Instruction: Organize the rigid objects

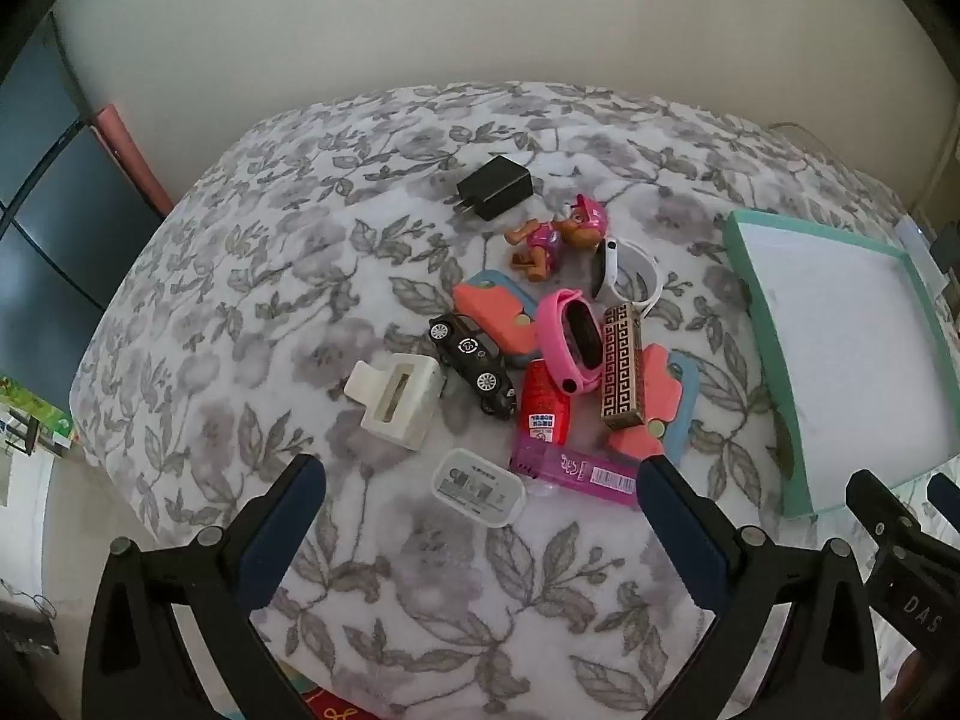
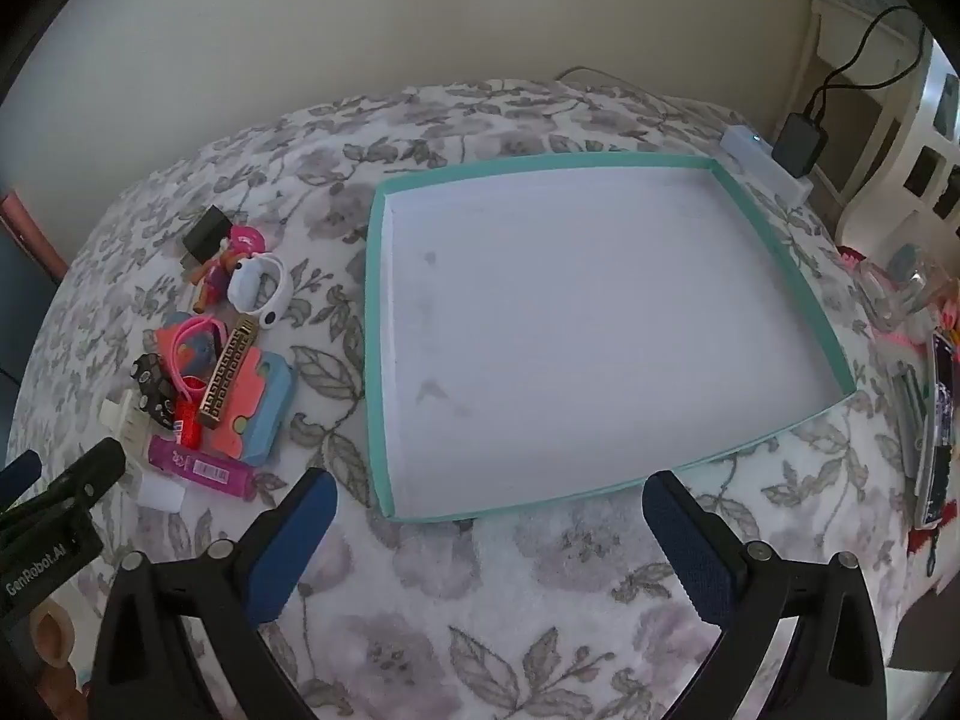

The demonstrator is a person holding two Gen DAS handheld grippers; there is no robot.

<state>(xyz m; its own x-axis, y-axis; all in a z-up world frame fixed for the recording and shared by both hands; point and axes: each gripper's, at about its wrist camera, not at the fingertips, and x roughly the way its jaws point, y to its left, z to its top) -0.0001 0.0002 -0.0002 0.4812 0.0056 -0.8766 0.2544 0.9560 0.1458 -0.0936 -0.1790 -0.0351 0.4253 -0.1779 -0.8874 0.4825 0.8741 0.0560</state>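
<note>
Cluttered heap of small rigid objects on a floral bedspread [image 1: 252, 276], with an empty teal-rimmed tray [image 2: 377, 324] to its right. In the left wrist view the heap lies just beyond the left gripper [image 1: 483, 498] and between its fingers' lines — nearest are a clear lidded box [image 1: 477, 487] and a magenta tube [image 1: 585, 471], whose long axis runs left to right across the gap. Farther off: a red bottle [image 1: 543, 399], a black toy car [image 1: 474, 363] lying diagonally, a cream hair clip [image 1: 396, 402], a pink watch [image 1: 570, 342], a patterned bronze case [image 1: 624, 372] with its long axis near to far, a pup figure [image 1: 555, 234] and a black charger [image 1: 495, 187] at the far edge.

The left gripper's fingers stand wide apart, holding nothing. The right gripper [image 2: 489, 504] is likewise spread and empty; it faces the tray's near rim, with the heap well off to its left. The left gripper is judged the nearer to the heap. The coming move likely turns on this: objects lie ahead of the left fingers, the tray to the right.
</note>
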